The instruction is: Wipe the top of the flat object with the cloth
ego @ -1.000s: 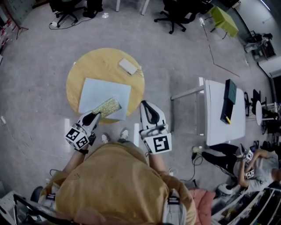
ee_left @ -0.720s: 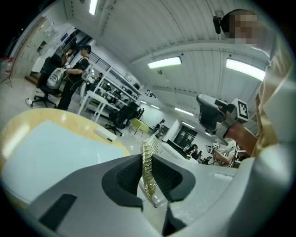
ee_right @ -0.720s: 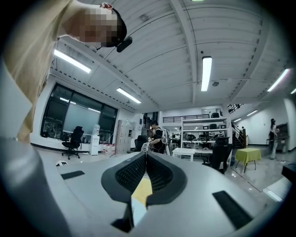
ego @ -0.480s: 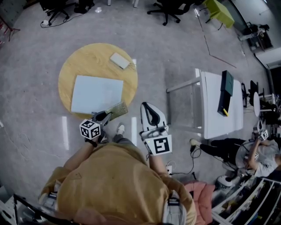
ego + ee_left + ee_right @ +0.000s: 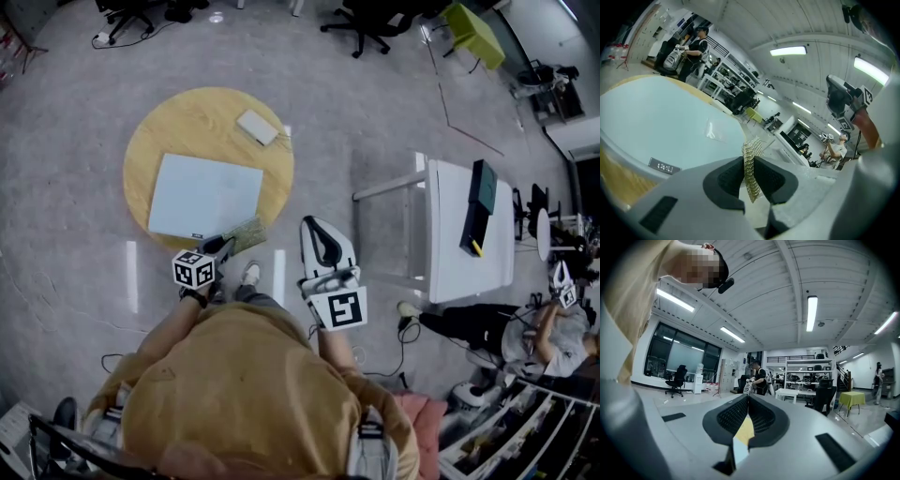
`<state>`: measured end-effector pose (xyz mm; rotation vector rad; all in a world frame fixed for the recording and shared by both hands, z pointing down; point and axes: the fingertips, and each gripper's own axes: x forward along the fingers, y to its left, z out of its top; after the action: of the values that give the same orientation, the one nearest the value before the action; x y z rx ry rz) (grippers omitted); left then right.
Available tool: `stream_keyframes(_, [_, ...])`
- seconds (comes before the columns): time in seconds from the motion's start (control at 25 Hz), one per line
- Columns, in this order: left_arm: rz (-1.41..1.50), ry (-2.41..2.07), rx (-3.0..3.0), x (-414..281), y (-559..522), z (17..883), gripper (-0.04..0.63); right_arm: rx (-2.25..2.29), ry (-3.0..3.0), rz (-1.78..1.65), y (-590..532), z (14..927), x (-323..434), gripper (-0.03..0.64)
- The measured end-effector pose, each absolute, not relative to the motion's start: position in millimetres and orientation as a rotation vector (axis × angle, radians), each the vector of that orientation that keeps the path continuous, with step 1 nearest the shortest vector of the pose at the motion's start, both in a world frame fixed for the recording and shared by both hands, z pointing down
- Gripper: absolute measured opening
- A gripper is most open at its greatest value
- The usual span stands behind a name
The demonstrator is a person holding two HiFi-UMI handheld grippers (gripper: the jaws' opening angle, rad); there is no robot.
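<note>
I'm pinching the cloth point(image 5: 751, 161) in my left hand-held gripper point(image 5: 749, 174) near the flat object point(image 5: 204, 195) so it's hanging free for wiping, right hand-held gripper point(image 5: 747, 405) idling closed, empty.

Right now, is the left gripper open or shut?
Shut: the jaws of the left gripper are pinching the mesh cloth between them.

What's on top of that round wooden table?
A pale flat board and a small white pad beyond it. The cloth, in the left gripper, hangs at the near edge. Anything under the board is hidden.
</note>
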<state>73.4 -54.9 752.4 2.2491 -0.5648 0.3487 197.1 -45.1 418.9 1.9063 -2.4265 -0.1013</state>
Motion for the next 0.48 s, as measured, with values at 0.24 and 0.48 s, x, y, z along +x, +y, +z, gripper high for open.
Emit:
stream_keyframes(0.24, [0.342,-0.621,2.229,60.1,-60.7,754.1,0.061,1.879,-2.45,-0.109,-49.9,418.1,188.8,0.002])
stream_keyframes(0.48, [0.329,-0.686,2.202,45.0,-72.4,754.8,0.061,1.863,-2.474,-0.108,-56.2,418.2,187.3,0.002])
